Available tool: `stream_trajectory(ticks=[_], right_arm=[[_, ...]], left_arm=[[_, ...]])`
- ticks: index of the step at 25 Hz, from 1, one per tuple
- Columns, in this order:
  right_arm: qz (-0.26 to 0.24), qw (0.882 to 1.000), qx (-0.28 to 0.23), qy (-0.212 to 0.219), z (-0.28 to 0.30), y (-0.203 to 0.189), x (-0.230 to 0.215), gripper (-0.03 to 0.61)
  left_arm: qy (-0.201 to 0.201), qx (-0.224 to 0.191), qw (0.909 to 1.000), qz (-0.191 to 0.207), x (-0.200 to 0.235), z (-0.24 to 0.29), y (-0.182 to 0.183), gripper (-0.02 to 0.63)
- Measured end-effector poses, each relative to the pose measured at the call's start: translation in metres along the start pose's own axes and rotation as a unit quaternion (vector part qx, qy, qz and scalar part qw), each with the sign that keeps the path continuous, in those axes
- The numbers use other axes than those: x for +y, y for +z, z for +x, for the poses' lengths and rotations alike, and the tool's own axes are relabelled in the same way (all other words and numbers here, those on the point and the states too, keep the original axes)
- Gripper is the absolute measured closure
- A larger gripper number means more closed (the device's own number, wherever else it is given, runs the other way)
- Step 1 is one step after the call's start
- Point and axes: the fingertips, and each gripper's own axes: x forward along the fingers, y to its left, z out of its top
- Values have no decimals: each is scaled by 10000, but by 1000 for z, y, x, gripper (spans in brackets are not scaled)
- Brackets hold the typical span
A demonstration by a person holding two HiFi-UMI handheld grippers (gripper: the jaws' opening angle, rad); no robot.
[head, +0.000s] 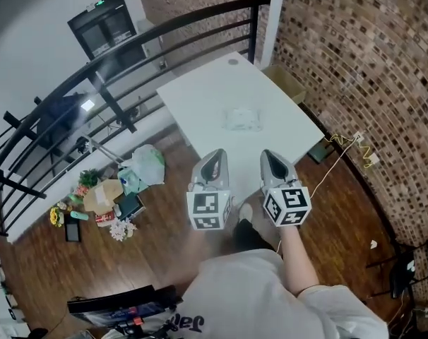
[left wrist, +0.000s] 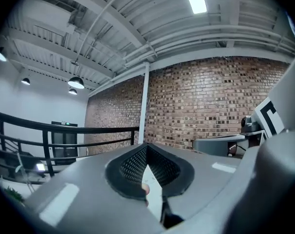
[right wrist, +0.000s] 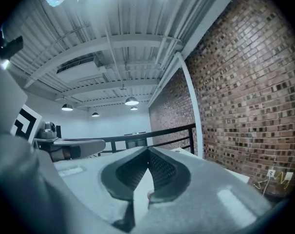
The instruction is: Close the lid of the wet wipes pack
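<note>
White counter (head: 200, 94) carries the wet wipes pack (head: 242, 119), which lies near the counter's middle, well ahead of both grippers and touching neither. The left gripper (head: 215, 154) and the right gripper (head: 268, 154) hang side by side by the counter's near edge, both pointing toward the pack. In each gripper view the jaws meet at their tips with nothing between them. The pack shows too small in the head view to tell how its lid stands. A brick wall (head: 355, 62) runs along the counter's right side.
</note>
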Motion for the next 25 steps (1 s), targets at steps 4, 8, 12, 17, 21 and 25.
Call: stream_trajectory(ticks=[4,8,12,17,21,25], right_arm=[[144,9999,-39,34,67,21,-54,592],[210,9996,62,174,120,24,-89,592],[340,9986,245,316,157,16,-111,591],[389,9969,580,366,187,-4,-125,591],[492,9957,782,-26,213,-33,-145,591],[410,9909,1280,-43,224,-71,-150,591]], left_arm=[[11,85,9999,119,7,83,15,598],[103,235,9996,89,20,144,12,598],[301,355,9988,132,39,183,7,598],[345,614,9975,-21,69,218,-8,598],[-109,924,9956,-99,82,248,-32,598],[-320,1172,9923,-225,87,268,-57,598]])
